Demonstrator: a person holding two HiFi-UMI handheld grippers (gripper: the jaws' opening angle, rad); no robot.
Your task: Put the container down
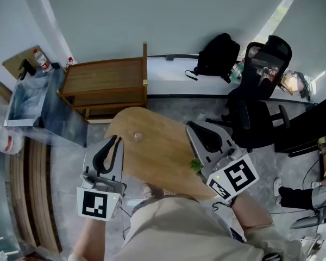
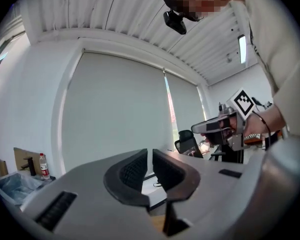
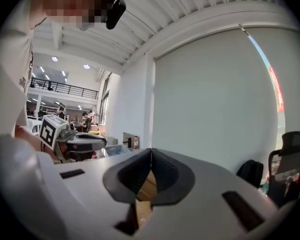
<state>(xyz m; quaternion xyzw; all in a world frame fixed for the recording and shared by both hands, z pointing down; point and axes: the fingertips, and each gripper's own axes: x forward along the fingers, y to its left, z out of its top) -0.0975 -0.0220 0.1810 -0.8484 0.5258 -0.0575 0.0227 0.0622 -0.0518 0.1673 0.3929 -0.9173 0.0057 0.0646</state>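
- The left tongs (image 2: 150,155) are clenched. Only a thin slit is seen between their black, ribbed pads, and nothing is held in them.
- The right tongs (image 3: 151,153) are clenched too. Their dark, curved pads meet at the tips, and nothing is gripped there.
- Both tongs are made of smooth grey plastic. A white cube with black square marks is carried on each.
- The tongs are held level above the worktop (image 1: 157,154), one at each side of it.
- The worktop is made of light wood with fine lines in it. Its edges are rounded.
- The container (image 1: 137,137) is seen as a small, clear, round thing. It is set on the worktop, between the two tongs and apart from both.
- A tiny green thing (image 1: 195,165) is seen at the worktop's edge, just beside the right tongs. What it is cannot be told.
- A brown wooden cabinet (image 1: 106,83) with flat boards is placed behind the worktop.
- A soft black backpack (image 1: 217,56) and a black office chair (image 1: 261,91) are seen near the wall.
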